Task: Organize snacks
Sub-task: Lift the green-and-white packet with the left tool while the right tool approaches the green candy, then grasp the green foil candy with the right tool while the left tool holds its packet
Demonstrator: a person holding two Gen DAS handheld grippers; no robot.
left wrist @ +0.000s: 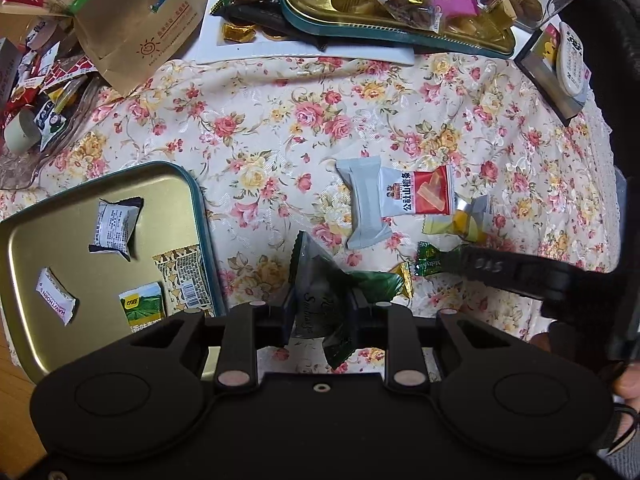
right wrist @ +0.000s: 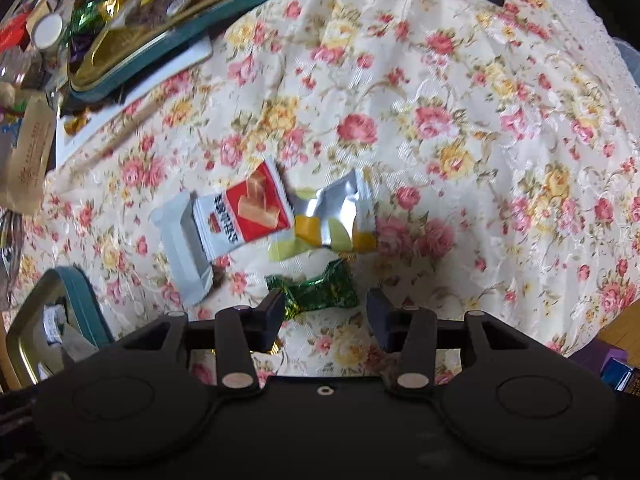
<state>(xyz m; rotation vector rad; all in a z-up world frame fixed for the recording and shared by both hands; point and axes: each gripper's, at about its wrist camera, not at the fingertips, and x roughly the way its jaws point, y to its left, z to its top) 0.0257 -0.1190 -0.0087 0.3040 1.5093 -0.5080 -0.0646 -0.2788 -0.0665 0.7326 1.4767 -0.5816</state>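
Snack packet, dark green and grey, is seen clamped between the fingers of the left tool in the left wrist view. A gold tin lid holding small wrapped sweets lies to that tool's left; a red-and-white packet rests ahead and to its right on the floral tabletop.

From the right wrist view, the right tool is held with its fingers apart, and a green candy lies just ahead between the tips, untouched as far as can be told. Beyond it lies a silver-and-yellow wrapper.
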